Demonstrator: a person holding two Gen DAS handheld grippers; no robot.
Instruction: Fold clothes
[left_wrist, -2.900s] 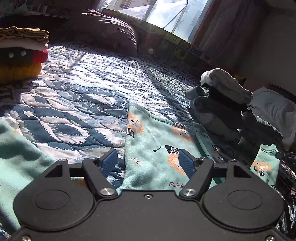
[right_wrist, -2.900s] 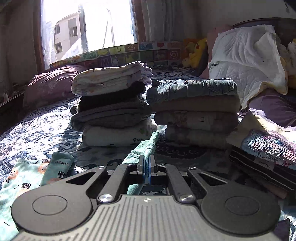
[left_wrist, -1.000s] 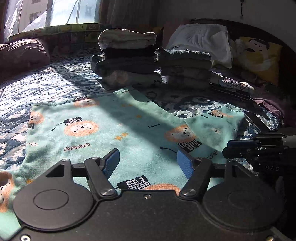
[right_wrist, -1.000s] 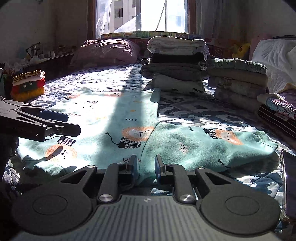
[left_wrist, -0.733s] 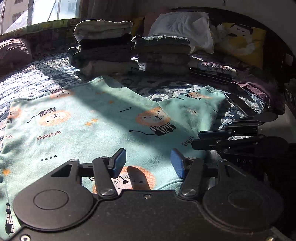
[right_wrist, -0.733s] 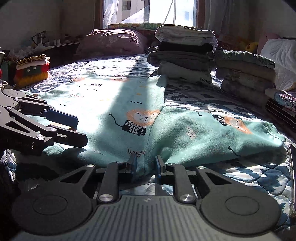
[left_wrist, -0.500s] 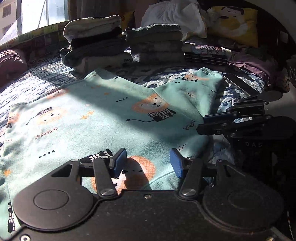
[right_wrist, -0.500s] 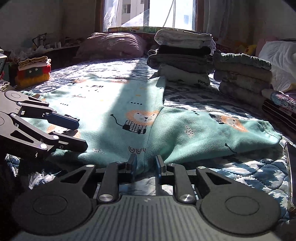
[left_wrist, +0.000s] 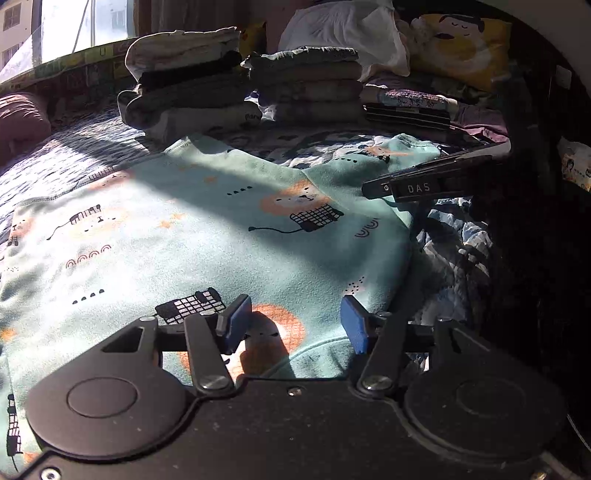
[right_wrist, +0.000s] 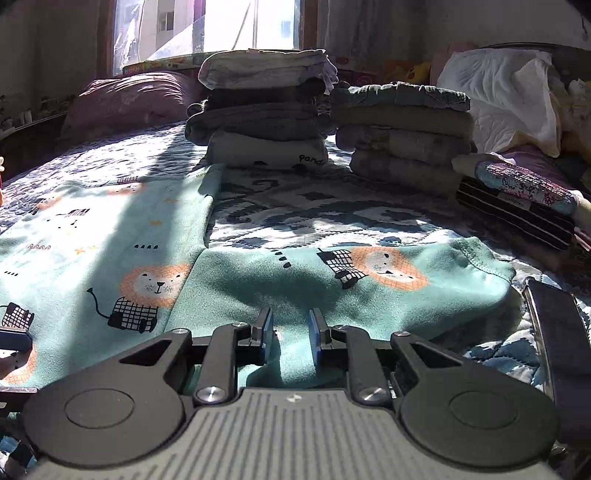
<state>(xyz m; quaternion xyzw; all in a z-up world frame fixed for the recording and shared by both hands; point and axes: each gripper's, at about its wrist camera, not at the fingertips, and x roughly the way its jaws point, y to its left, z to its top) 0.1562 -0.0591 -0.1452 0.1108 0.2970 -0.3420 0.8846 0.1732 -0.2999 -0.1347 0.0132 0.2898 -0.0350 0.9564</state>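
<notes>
Since half a second ago the right gripper (right_wrist: 290, 334) has crept forward over the garment's near edge, and the left gripper (left_wrist: 295, 325) has turned a little, so the right tool's arm now reaches in from higher on its right side.

The quilted bed cover (right_wrist: 325, 210) fills the ground ahead of both tools. On it lies the mint-green lion-print garment (left_wrist: 207, 236), spread flat directly in front of and beneath the left gripper, with one part (right_wrist: 369, 280) folded across just ahead of the right gripper. Its hem passes under both sets of fingers.

Far ahead of the right gripper stand two stacks of folded clothes: the taller stack (right_wrist: 264, 110) slightly to the left, the lower stack (right_wrist: 402, 136) to the right, close beside each other. Behind them to the left lies a purple pillow (right_wrist: 129, 99), to the right a white cushion (right_wrist: 502, 92). A small striped folded pile (right_wrist: 517, 203) sits ahead and to the right.

The left gripper is released, its blue pads (left_wrist: 238, 325) spread wide over an orange lion print and gripping nothing. The right gripper is also released, its jaws parted by a narrow gap with green cloth showing between them; whether the pads touch the cloth cannot be told. In the left wrist view the right tool appears ahead to the right, over the garment's edge.
</notes>
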